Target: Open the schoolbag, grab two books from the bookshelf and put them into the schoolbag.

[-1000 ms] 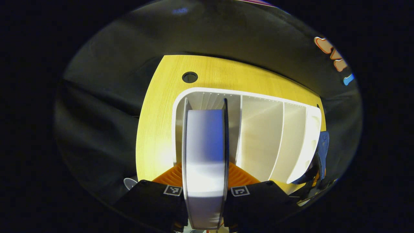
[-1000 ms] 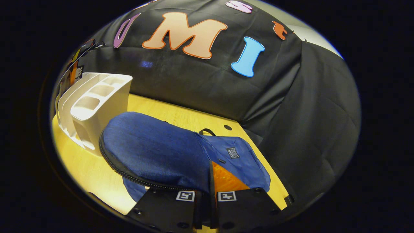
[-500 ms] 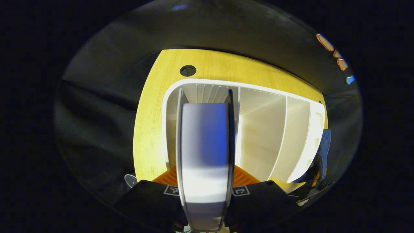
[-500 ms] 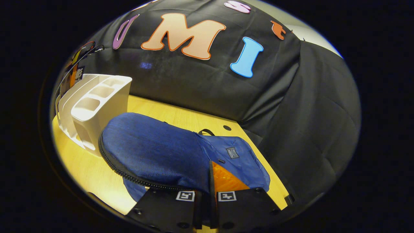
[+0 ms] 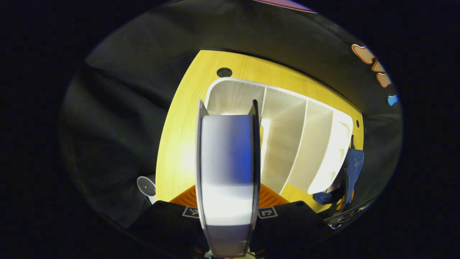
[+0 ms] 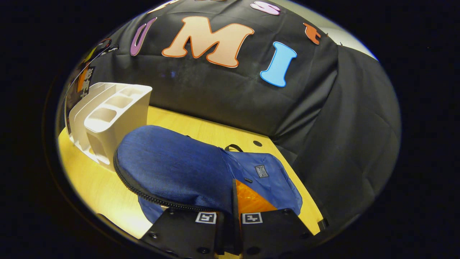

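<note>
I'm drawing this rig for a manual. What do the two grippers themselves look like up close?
In each gripper's own view, the left gripper and the right gripper look alike: a wide black body with angular edges, two small square black-and-white coded markers near the middle, and ribbed orange fingers ahead. The right one shows small round screw heads along its black front.

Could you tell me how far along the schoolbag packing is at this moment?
The schoolbag is unzipped, its flap pinched up by the right claw. The left claw grips one book above the bookshelf, whose slots look empty. That book is not yet in; whether another is inside cannot be seen.
</note>
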A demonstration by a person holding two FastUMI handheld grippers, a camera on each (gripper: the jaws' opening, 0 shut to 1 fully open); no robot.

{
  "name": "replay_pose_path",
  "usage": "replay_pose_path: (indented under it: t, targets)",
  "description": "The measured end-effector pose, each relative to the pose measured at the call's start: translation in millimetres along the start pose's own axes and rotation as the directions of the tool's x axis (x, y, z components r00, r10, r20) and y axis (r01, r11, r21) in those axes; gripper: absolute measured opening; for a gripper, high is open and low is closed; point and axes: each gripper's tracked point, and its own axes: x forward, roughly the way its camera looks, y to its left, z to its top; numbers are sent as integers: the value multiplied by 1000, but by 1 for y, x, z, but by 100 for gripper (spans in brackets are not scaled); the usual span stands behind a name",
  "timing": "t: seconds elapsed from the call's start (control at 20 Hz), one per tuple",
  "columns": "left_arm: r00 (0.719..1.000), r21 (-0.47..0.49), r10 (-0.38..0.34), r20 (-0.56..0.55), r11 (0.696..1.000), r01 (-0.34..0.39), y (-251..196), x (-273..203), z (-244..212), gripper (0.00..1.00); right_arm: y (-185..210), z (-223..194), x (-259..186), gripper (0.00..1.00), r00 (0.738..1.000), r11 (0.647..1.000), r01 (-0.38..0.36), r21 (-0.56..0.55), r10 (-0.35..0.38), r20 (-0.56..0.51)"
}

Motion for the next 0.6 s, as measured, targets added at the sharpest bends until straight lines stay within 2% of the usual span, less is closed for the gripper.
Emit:
replay_pose_path:
  t: [0.35,0.6]
  targets:
    - [1000,-60,2,22,998,-1,-8,-65,-54,39,-3,2,6,12,994,994,-106,-17,106,28]
    - [997,-81,-29,66,996,34,-32,-106,-91,39,-4,4,8,12,984,985,-171,-11,171,40]
